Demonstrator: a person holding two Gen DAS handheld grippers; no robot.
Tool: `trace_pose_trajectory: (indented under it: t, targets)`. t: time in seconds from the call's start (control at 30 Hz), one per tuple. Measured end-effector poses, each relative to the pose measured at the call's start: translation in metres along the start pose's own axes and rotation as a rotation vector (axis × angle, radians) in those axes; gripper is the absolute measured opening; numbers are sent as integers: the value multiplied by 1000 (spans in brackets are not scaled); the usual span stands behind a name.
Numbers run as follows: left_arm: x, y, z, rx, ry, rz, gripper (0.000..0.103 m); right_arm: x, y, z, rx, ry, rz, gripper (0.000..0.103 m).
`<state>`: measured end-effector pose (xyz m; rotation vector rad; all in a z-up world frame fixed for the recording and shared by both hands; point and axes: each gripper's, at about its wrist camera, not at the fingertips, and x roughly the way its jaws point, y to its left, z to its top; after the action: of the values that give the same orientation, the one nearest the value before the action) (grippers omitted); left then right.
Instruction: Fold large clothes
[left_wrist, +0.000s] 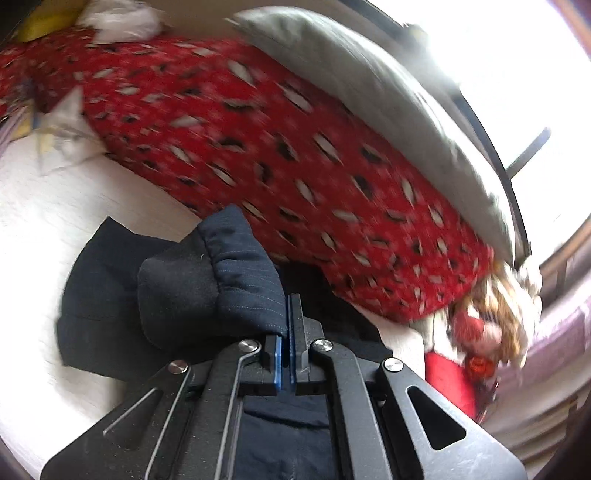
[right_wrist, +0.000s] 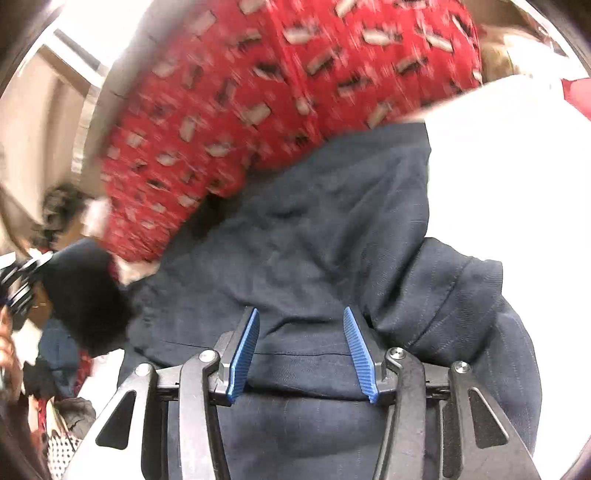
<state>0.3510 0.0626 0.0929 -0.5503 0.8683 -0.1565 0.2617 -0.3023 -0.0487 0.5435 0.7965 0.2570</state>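
A dark navy pinstriped garment (left_wrist: 207, 284) lies on a white surface (left_wrist: 48, 206). My left gripper (left_wrist: 287, 317) is shut on a bunched fold of this garment, which drapes over its left finger. In the right wrist view the same navy garment (right_wrist: 317, 236) fills the middle. My right gripper (right_wrist: 301, 325) is open, its blue pads (right_wrist: 245, 350) spread wide just above the cloth, with a thick folded hem (right_wrist: 454, 295) to its right. Both views are blurred.
A red patterned blanket (left_wrist: 280, 147) lies behind the garment, with a grey pillow (left_wrist: 369, 88) on its far side. White crumpled cloth (left_wrist: 118, 18) and a pile of mixed clothes (left_wrist: 487, 325) sit at the edges. More clothes (right_wrist: 62, 406) lie at the left of the right wrist view.
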Motion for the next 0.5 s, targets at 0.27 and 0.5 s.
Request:
trace_pose_trajectory:
  t: [0.27,0.5]
  targets:
    - [79,-76,-68,208,153,59,1,-4,-7,-1,5,-30,38,50]
    - [171,-76,-141,253,383,180,1,-6,-7,-2,7,-33,44,50]
